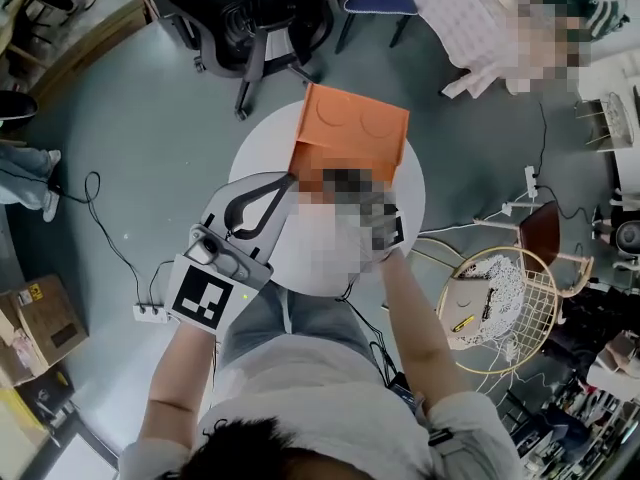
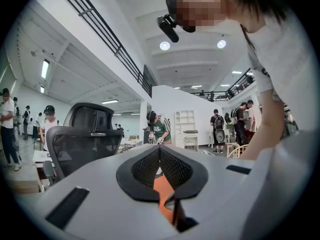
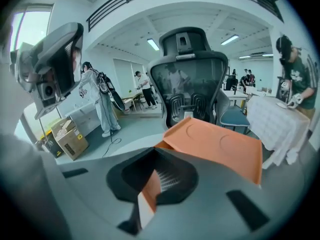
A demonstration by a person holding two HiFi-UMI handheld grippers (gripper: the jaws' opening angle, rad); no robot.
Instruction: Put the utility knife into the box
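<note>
An orange box [image 1: 352, 126] stands at the far side of a round white table [image 1: 258, 160], its lid tilted back. My left gripper [image 1: 289, 179] reaches in from the left, its shut tips at the box's near left corner. In the left gripper view the left gripper [image 2: 160, 148] shows only a strip of the orange box [image 2: 163, 190] through the gap under its tips. My right gripper [image 3: 152, 153] is also shut and points at the orange box [image 3: 216, 146] just ahead; a mosaic patch hides it in the head view. No utility knife shows in any view.
A black office chair [image 1: 255, 18] stands just beyond the table. A round wire basket seat [image 1: 500, 308] is at the right, a power strip [image 1: 150, 313] with cables lies on the floor at the left, and cardboard boxes [image 1: 40, 318] sit at the far left.
</note>
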